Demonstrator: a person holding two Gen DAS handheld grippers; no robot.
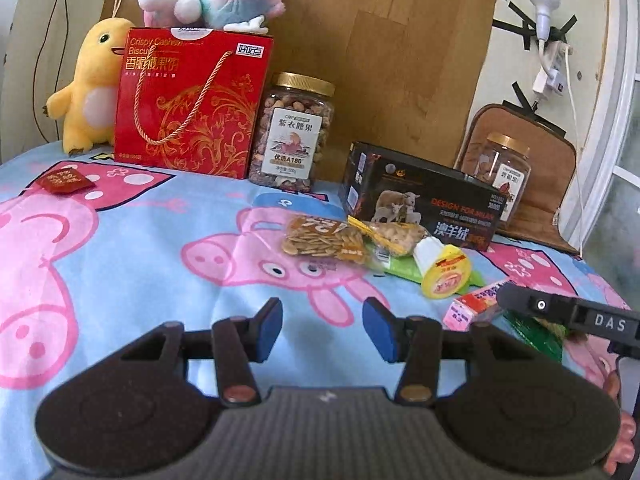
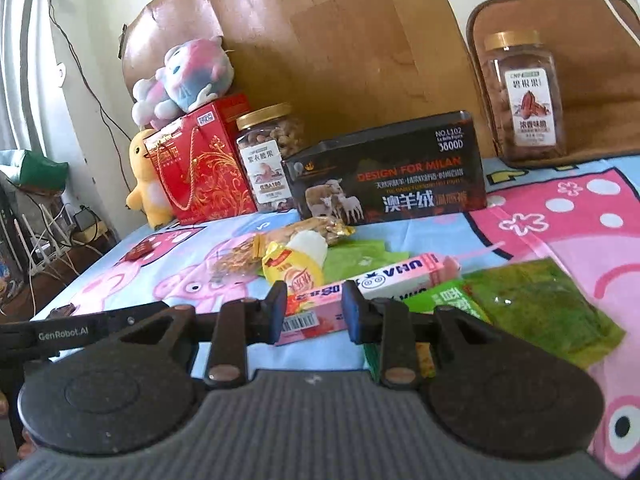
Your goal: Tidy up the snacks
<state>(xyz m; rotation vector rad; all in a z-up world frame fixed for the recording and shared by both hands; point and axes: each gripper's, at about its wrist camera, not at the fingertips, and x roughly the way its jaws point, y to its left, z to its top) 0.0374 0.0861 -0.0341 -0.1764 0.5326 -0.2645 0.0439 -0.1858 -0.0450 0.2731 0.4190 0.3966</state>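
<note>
Pink carton (image 2: 360, 292): we see a long, slim cardboard box lying flat between our right claw's (image 2: 315, 307) pads; blue letters "UHA" show on its side, a barcode at its near end.
Right claw: jaws apart, straddling the carton; we cannot tell whether the pads touch it.
Left claw (image 1: 323, 330): blue pads apart, nothing between them, only bare cloth ahead.
Loose snacks: beyond the right claw lie a yellow foil-lidded cup (image 2: 294, 266) on its side, a crinkly clear seed packet (image 1: 325, 237) and a glossy green pouch (image 2: 536, 308) to the right.
Black box (image 2: 384, 172): hard-edged, further back, reading "DESIGN FOR MILAN".
Back row: a red gift box (image 1: 192, 104) with a gold cord, "Crispy Cashew Biscuit"; a gold-lidded nut jar (image 1: 292, 136) beside it.
Open room: the cartoon-pig cloth (image 1: 120, 248) lies free to the left claw's left.
</note>
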